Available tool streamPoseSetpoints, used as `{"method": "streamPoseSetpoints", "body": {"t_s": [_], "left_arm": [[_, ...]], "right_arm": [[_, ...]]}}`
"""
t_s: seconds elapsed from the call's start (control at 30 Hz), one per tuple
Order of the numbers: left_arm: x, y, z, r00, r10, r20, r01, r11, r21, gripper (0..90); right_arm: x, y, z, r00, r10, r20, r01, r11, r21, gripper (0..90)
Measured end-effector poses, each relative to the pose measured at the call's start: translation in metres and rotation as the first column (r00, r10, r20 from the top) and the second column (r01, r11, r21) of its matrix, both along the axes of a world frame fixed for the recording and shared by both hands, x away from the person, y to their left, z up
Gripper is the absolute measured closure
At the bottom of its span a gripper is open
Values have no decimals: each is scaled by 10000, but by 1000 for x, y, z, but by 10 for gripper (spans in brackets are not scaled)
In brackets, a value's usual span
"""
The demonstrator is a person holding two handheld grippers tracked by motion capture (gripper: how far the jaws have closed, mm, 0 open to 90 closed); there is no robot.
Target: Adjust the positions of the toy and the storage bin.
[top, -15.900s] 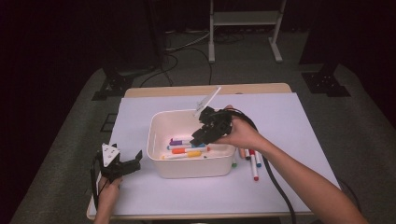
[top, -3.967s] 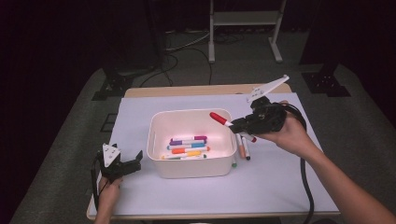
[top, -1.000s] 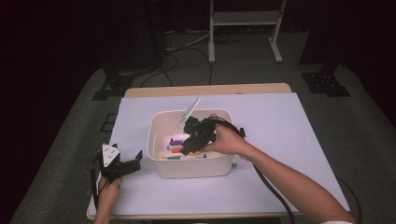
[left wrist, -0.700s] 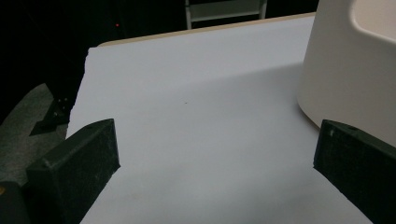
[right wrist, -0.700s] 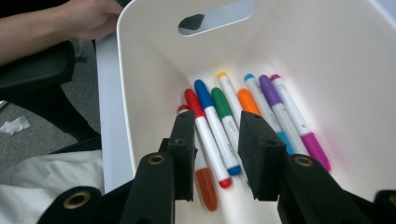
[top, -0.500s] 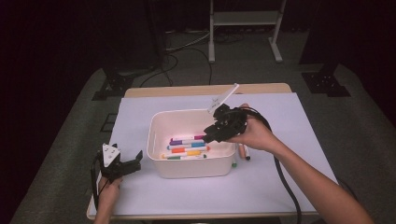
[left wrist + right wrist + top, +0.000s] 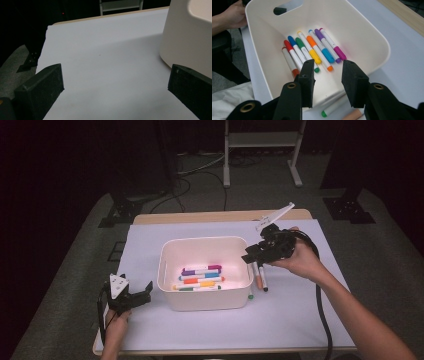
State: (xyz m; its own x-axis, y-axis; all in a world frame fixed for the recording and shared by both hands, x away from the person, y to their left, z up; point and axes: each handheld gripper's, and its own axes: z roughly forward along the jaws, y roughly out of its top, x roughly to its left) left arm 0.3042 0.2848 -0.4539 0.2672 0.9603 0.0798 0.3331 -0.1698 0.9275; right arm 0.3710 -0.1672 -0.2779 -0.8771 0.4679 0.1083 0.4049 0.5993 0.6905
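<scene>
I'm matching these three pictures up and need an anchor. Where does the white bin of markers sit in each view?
High view: the white bin stands mid-table, between the two grippers.
Left gripper view: its outer wall rises at the right edge.
Right gripper view: it lies open beyond the jaws, across the upper middle.
Shared landmark: the pale sheet under the bin, seen in all three.
</scene>
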Motion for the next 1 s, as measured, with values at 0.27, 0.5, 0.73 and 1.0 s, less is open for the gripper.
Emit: {"method": "streamPoseSetpoints", "body": {"t_s": [0.27,0.5,0.73,1.0], "left_arm": [[0,0,0,10000,8,14,-8,10000,-10,0],[0,0,0,10000,19,27,-19,10000,-24,0],[0,0,0,10000,15,13,-15,10000,5,0],[0,0,0,10000,-7,31,7,10000,0,0]], "right_arm": [[4,-30,-21,9974,-692,-189,693,9976,50,591],[10,-47,-57,9900,-1275,-611,1263,9917,-233,572],[20,-55,-92,9765,-1936,-952,1894,9806,-507,563],[33,-50,-120,9634,-2479,-1018,2402,9673,-820,548]]}}
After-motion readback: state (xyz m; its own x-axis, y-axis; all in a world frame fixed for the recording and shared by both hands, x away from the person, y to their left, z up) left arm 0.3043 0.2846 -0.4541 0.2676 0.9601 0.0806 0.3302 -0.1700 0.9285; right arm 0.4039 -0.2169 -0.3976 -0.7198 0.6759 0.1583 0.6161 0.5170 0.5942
